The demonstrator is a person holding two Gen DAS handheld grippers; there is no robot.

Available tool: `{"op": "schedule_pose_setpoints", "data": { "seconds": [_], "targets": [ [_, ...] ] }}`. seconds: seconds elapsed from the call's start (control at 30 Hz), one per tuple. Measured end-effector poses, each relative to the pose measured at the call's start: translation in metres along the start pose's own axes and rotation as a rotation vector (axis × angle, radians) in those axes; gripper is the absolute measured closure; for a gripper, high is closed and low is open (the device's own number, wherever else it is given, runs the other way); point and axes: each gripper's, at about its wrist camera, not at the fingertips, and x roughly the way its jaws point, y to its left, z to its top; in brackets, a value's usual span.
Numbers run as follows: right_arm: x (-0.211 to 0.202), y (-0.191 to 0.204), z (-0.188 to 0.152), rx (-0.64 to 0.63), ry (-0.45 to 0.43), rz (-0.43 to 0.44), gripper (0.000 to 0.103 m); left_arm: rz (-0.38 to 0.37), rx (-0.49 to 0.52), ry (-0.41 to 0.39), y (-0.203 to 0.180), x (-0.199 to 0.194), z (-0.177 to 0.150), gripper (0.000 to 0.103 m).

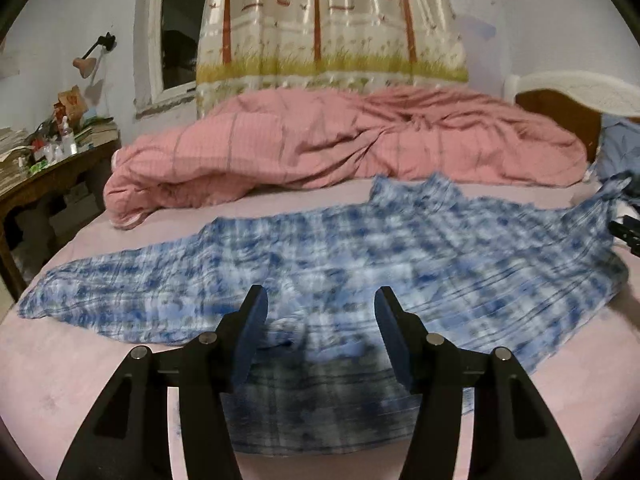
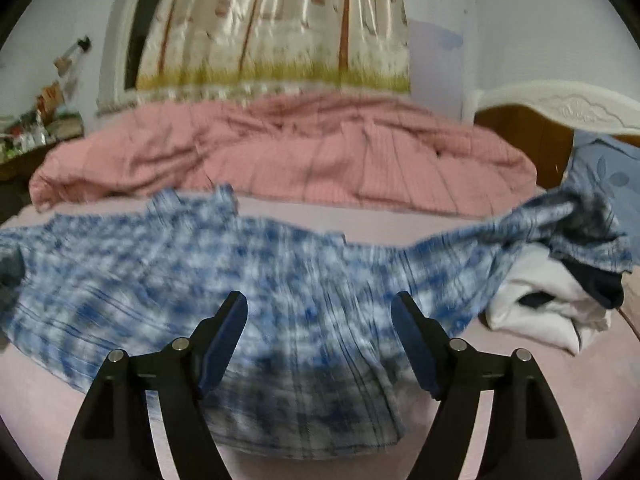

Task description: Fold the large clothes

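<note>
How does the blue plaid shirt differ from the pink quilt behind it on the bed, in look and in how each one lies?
The blue plaid shirt is blue and white with a check pattern; the pink quilt is pink with thin lines. The shirt lies spread out almost flat; the quilt is bunched into a thick, wrinkled heap. The shirt is nearer the open left claw and right claw; the quilt lies toward the curtain. Both rest on the same pink bed sheet.

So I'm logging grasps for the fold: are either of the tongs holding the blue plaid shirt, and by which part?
Nothing is held. Both the left tongs and right tongs are open above the blue plaid shirt.
</note>
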Motion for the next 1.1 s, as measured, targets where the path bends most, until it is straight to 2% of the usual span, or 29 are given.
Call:
{"op": "schedule_pose_setpoints", "data": {
  "seconds": [0.07,0.13,0.17,0.3,0.37,0.43,0.47,0.53,0.57,0.63,0.7,0.73,0.8,0.83,0.87,0.93,1.0,1.03,1.1],
  "targets": [
    [0.000,0.002,0.001,0.006,0.019,0.079,0.027,-0.009,-0.003,0.007,0.000,0.002,0.000,0.048],
    [0.014,0.005,-0.001,0.015,0.112,0.140,0.027,-0.021,-0.020,0.044,0.002,0.009,-0.002,0.048],
    [0.020,0.006,-0.003,0.015,0.149,0.146,0.027,-0.025,-0.043,0.058,0.004,0.011,-0.003,0.050],
    [0.047,0.006,-0.011,0.021,0.271,0.172,0.027,-0.124,-0.129,0.116,0.016,0.018,-0.005,0.051],
    [0.058,0.000,-0.015,0.053,0.317,0.161,0.027,-0.121,-0.099,0.156,0.012,0.026,-0.008,0.051],
    [0.070,-0.010,-0.021,0.103,0.364,0.135,0.027,-0.069,-0.060,0.180,0.005,0.033,-0.012,0.052],
    [0.073,-0.015,-0.023,0.124,0.375,0.124,0.027,-0.042,-0.038,0.186,0.002,0.038,-0.014,0.054],
    [0.075,-0.024,-0.026,0.158,0.385,0.068,0.027,-0.036,-0.008,0.209,-0.003,0.044,-0.017,0.059],
    [0.075,-0.026,-0.027,0.167,0.380,0.068,0.027,-0.027,-0.005,0.208,-0.004,0.043,-0.017,0.061],
    [0.072,-0.026,-0.026,0.166,0.366,0.055,0.027,-0.007,-0.011,0.165,-0.002,0.032,-0.016,0.061],
    [0.071,-0.024,-0.027,0.147,0.359,0.002,0.027,-0.008,-0.013,0.098,0.000,0.014,-0.011,0.061],
    [0.072,-0.024,-0.028,0.147,0.363,0.006,0.027,-0.042,-0.016,0.064,0.000,0.005,-0.007,0.061],
    [0.073,-0.026,-0.028,0.152,0.369,0.011,0.027,-0.177,-0.030,0.016,-0.001,-0.013,-0.001,0.061],
    [0.073,-0.026,-0.028,0.153,0.371,0.012,0.027,-0.244,-0.029,0.013,-0.003,-0.018,0.001,0.070],
    [0.073,-0.026,-0.028,0.152,0.372,0.012,0.027,-0.286,-0.019,0.024,-0.006,-0.019,0.001,0.084],
    [0.073,-0.025,-0.028,0.143,0.372,0.009,0.026,-0.291,-0.014,0.071,-0.009,-0.010,-0.001,0.086],
    [0.072,-0.022,-0.028,0.128,0.375,0.007,0.025,-0.269,-0.032,0.166,-0.006,0.012,-0.006,0.086],
    [0.072,-0.020,-0.029,0.118,0.376,0.005,0.024,-0.244,-0.039,0.222,-0.005,0.025,-0.010,0.086],
    [0.073,-0.017,-0.029,0.103,0.379,0.007,0.022,-0.140,-0.037,0.286,-0.002,0.045,-0.018,0.086]
  ]
}}
